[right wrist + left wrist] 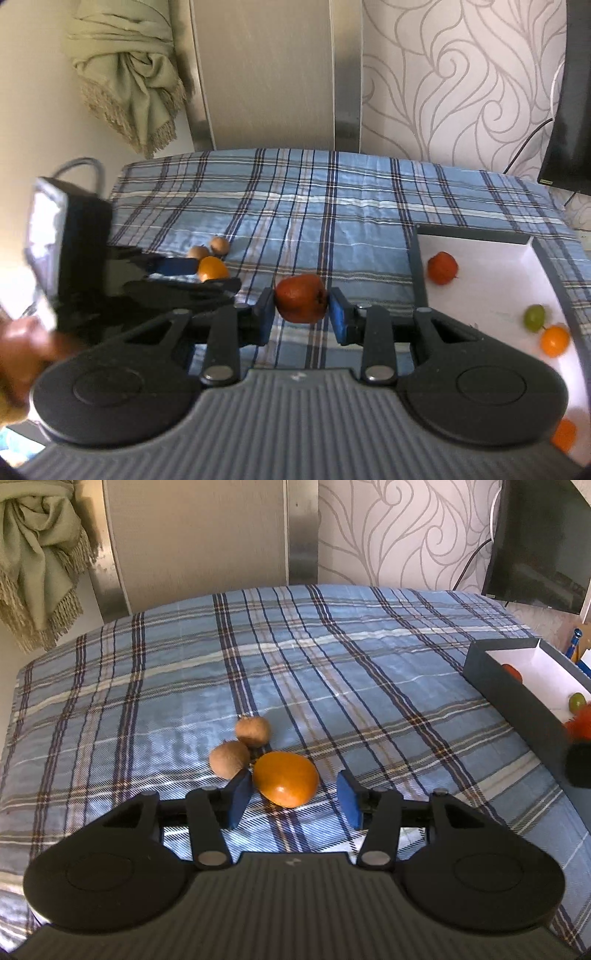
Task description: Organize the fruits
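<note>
Plaid cloth (pixel 332 657) covers the tabletop. Dark box (pixel 491 258) with white inside sits at the right, holding a red fruit (pixel 442 267), a green one (pixel 534 317) and two small oranges. My left tongs (pixel 293 797) stand wide around an orange fruit (pixel 286 778), beside two kiwis (pixel 240 746). My right tongs (pixel 301 314) clamp a red apple (pixel 301 298) just left of the box.

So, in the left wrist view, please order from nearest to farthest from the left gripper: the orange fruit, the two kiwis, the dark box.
From the left gripper, which is open:
1. Orange fruit, between the fingers.
2. Nearer kiwi, just beyond the left finger.
3. Farther kiwi, behind it.
4. Dark box, far right.
</note>
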